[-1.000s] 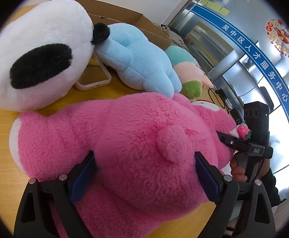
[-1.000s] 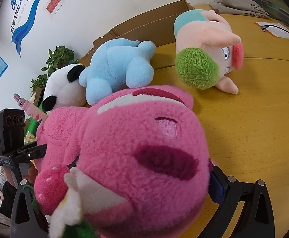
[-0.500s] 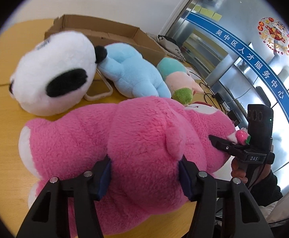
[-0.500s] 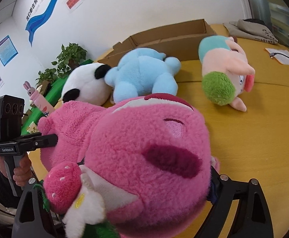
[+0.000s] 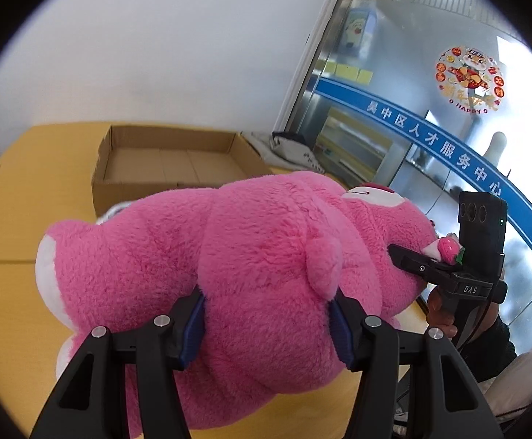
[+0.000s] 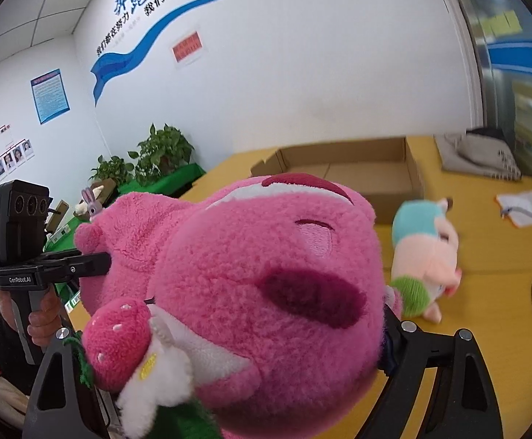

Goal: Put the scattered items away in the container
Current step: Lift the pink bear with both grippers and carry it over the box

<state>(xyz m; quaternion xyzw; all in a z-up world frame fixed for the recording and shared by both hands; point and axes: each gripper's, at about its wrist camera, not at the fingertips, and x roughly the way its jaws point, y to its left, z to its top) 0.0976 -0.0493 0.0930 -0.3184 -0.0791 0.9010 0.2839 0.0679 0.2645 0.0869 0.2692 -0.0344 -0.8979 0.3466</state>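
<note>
While you carry the pink plush bear [image 5: 258,274] with both tools, keep the two grips balanced. Your left gripper [image 5: 266,323] is clamped on its body, the blue pads sunk into the fur on either side. Your right gripper [image 6: 229,329] spans the big round head, and its jaws are closing on it with the head between them; let that squeeze settle before you travel far, since the head looks like the heavier, wider end. The bear hangs clear of the yellow table [image 5: 13,190], lying roughly level between your hands, with the strawberry [image 6: 119,340] at its muzzle dangling near your right tool.

The open cardboard box [image 5: 172,162] sits beyond the bear at the table's far side, and it looks empty from here. Move both hands together toward it at one pace so the plush neither stretches nor sags. Bring the bear over the low walls, lower it inside, then release both ends at once. A smaller pastel plush [image 6: 425,256] lies on the table just in front of the box; pass above it rather than brushing it.
</note>
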